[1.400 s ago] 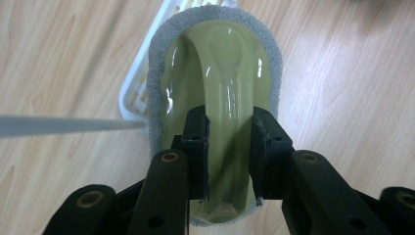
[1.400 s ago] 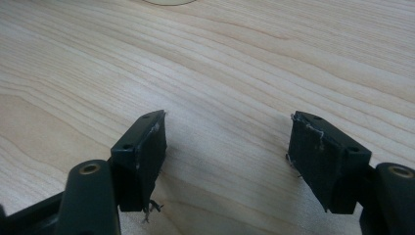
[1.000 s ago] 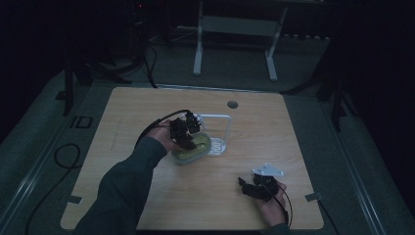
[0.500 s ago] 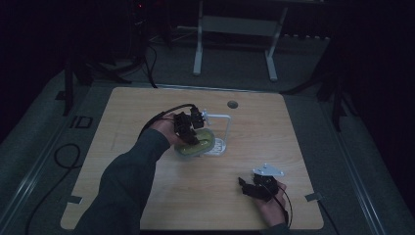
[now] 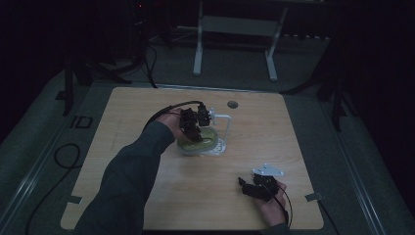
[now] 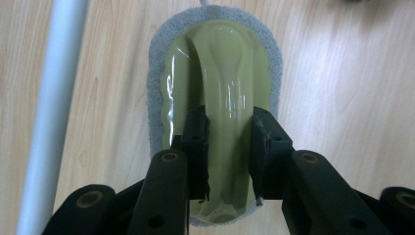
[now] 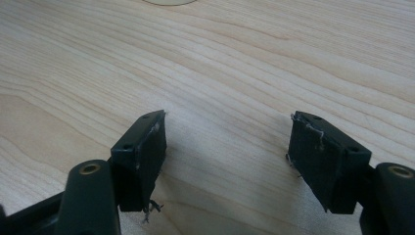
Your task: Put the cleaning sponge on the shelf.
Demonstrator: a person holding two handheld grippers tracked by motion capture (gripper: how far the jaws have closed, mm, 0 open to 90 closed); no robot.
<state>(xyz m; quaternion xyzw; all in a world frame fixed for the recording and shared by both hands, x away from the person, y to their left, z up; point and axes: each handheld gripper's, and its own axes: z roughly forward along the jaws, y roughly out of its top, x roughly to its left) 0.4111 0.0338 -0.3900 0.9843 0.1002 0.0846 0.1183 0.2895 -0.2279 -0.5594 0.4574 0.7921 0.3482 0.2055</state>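
Note:
An oval scrubber (image 6: pixel 220 63) with a glossy olive-green plastic top and a grey pad rim lies on the wooden table (image 5: pixel 147 107). My left gripper (image 6: pixel 229 115) is shut on the raised green ridge along its middle, one jaw on each side. From above, the left gripper (image 5: pixel 195 128) sits over the scrubber (image 5: pixel 203 143) near the table's middle. My right gripper (image 5: pixel 246 187) rests low at the front right. In its own view the right gripper (image 7: pixel 228 117) stands open over bare wood.
A white wire stand (image 5: pixel 224 128) rises just right of the scrubber, and its white rod (image 6: pixel 54 98) runs along the left of the left gripper view. A round cable hole (image 5: pixel 232 104) lies farther back. A pale rounded edge (image 7: pixel 169 1) shows ahead of the right gripper.
My left gripper and the scrubber have shifted slightly right and away, closer to the white stand. The right gripper has stayed where it was.

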